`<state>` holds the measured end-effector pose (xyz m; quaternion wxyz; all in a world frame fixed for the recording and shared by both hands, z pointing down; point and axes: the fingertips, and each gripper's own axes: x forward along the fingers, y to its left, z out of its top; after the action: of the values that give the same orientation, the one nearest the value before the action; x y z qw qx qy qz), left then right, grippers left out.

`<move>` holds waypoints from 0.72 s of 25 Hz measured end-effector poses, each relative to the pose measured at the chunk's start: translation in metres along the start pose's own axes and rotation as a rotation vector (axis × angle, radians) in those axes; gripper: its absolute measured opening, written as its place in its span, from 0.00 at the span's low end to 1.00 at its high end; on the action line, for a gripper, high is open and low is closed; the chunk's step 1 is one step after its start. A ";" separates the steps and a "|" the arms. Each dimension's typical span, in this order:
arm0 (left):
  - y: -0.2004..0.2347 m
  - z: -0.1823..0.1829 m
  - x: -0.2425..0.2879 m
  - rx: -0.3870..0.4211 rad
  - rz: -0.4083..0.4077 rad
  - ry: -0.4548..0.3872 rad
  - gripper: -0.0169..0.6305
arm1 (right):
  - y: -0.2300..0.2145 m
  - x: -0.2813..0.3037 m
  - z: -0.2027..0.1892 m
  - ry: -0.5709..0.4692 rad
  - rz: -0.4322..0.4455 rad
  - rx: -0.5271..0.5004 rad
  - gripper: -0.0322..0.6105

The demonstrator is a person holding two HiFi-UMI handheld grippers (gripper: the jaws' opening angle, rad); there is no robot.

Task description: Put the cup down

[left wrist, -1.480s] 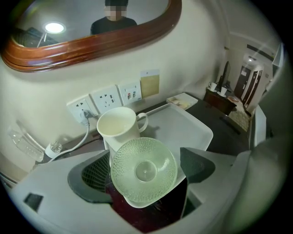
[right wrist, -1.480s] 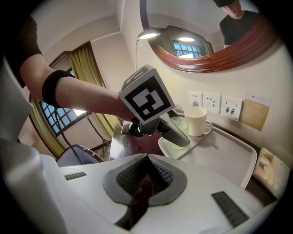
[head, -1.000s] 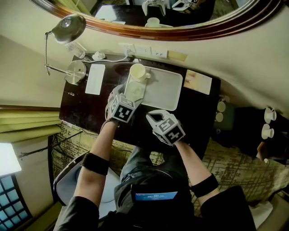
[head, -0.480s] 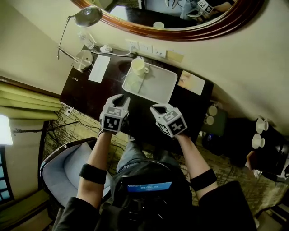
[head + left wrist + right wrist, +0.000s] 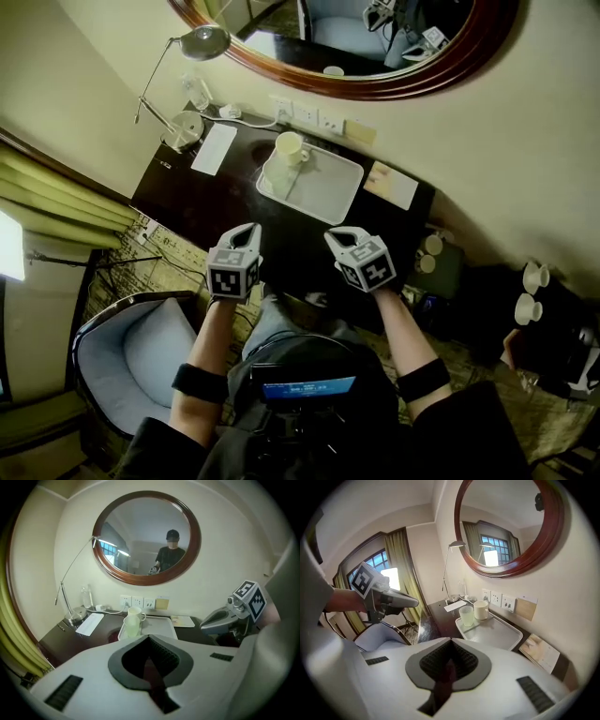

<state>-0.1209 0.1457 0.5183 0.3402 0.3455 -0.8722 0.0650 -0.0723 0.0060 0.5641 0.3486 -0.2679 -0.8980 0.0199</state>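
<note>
Left gripper [image 5: 247, 231]: jaws together, having just been closing, nothing between them; held over the near edge of the dark desk [image 5: 202, 202]. Right gripper [image 5: 339, 236]: jaws together, empty; alongside the left gripper. Pale translucent cup [image 5: 277, 175]: upright at the left end of the white tray [image 5: 328, 183], well apart from both grippers; just beside a white mug [image 5: 290, 147] on the same tray. Desk lamp [image 5: 202, 42] and white card [image 5: 214, 148]: left of the tray; oval mirror [image 5: 146, 579] on the wall above.
</note>
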 end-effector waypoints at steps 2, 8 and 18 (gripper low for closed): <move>-0.004 -0.006 -0.006 -0.019 0.004 -0.003 0.03 | -0.002 -0.004 -0.004 -0.009 -0.010 0.011 0.05; -0.006 -0.017 -0.019 -0.065 0.019 -0.025 0.03 | -0.009 -0.022 -0.006 -0.044 -0.047 0.070 0.05; 0.016 -0.020 -0.025 -0.079 0.058 -0.068 0.03 | -0.023 -0.029 -0.020 -0.047 -0.083 0.112 0.05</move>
<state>-0.1068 0.1785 0.5189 0.3217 0.3083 -0.8948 0.0287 -0.0524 -0.0313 0.5662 0.3424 -0.2102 -0.9136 0.0618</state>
